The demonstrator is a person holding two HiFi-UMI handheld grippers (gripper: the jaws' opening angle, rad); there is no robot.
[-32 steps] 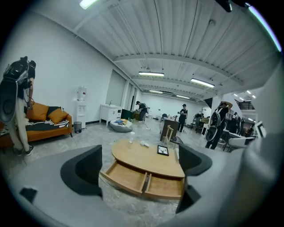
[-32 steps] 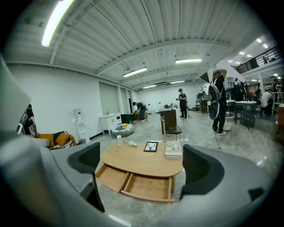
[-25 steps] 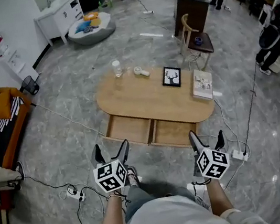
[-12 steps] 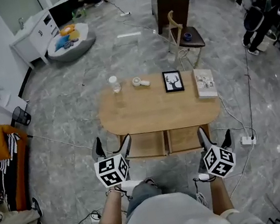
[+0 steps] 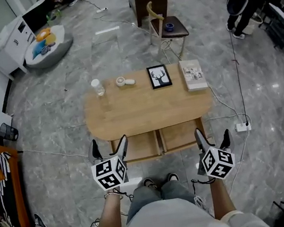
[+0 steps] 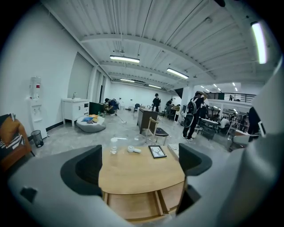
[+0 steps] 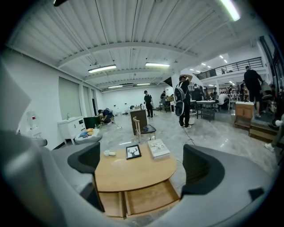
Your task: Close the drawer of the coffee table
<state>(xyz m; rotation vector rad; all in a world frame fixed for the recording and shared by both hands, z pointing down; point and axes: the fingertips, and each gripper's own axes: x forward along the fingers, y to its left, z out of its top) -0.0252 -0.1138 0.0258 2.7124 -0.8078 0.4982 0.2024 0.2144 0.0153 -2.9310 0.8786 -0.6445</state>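
A light wooden oval coffee table (image 5: 147, 112) stands ahead of me. Two drawers stick out from under its near edge, a left drawer (image 5: 136, 147) and a right drawer (image 5: 181, 135), both pulled out and empty. My left gripper (image 5: 107, 147) hovers open just off the left drawer's front corner. At the right drawer's outer corner my right gripper (image 5: 212, 139) is open too. In the left gripper view the table (image 6: 141, 170) fills the gap between the jaws; the right gripper view shows both drawers (image 7: 151, 197) below the tabletop.
On the tabletop are a clear cup (image 5: 96, 86), a small white object (image 5: 122, 81), a framed deer picture (image 5: 159, 76) and a book (image 5: 193, 74). A chair (image 5: 167, 28) stands behind the table. Cables and a power strip (image 5: 241, 127) lie on the floor at right.
I have come closer and squared up to the table; both grippers now sit level with the drawer fronts. The drawers stay pulled out.
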